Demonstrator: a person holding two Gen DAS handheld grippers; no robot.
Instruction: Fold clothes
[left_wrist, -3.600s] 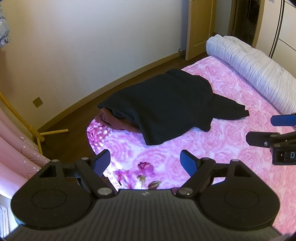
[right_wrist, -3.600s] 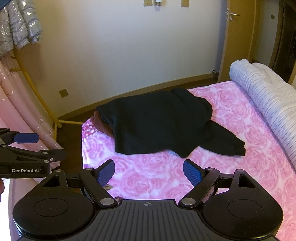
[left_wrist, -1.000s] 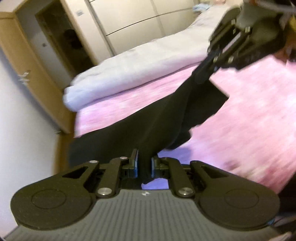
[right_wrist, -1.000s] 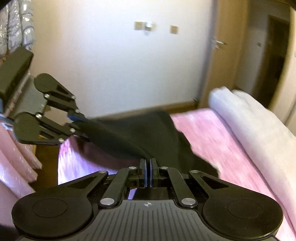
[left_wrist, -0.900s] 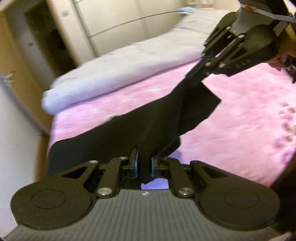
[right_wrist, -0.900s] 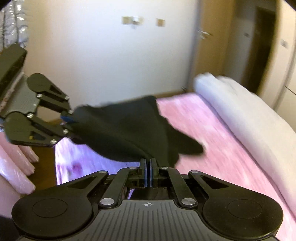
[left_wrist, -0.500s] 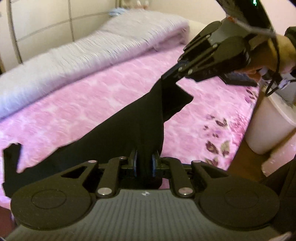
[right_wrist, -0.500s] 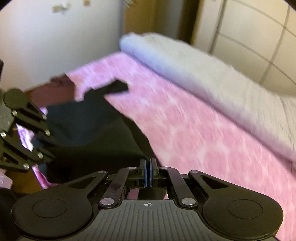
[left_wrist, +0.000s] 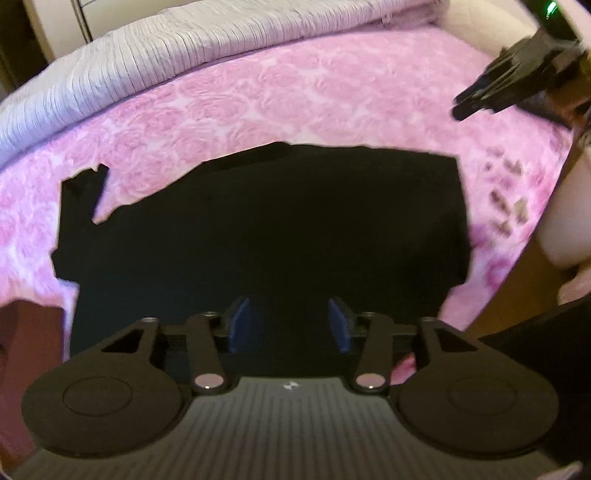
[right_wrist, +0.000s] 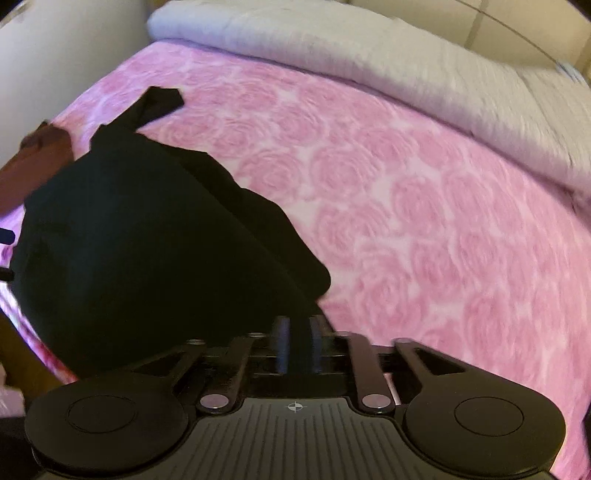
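1. A black fabric garment (left_wrist: 266, 229) is seen spread on a pink rose-patterned bedspread (left_wrist: 295, 96), near the edge of the bed closest to the cameras.
2. In the left wrist view the garment is shown lying mostly flat, with a narrow sleeve-like part (left_wrist: 79, 192) stretched out to the left.
3. The left gripper (left_wrist: 290, 321) is held over the near edge of the garment, pointing steeply down; its blue-padded jaws have just been opening and are seen spread apart, with dark cloth lying below and between them but not pressed by the pads.
4. The right gripper (right_wrist: 297, 341) is seen in its own view at the near corner of the garment; its jaws have just been opening, and a narrow gap is shown between the pads, with a strip of dark cloth in it. Whether the pads press on that cloth cannot be told.
5. In the left wrist view the right gripper (left_wrist: 476, 98) is seen blurred at the upper right, above the bedspread and apart from the garment's far right corner.
6. A rolled pale ribbed quilt (right_wrist: 369, 48) is laid along the far side of the bed.
7. A reddish-brown cloth (right_wrist: 40, 155) is partly covered by the garment's left end.
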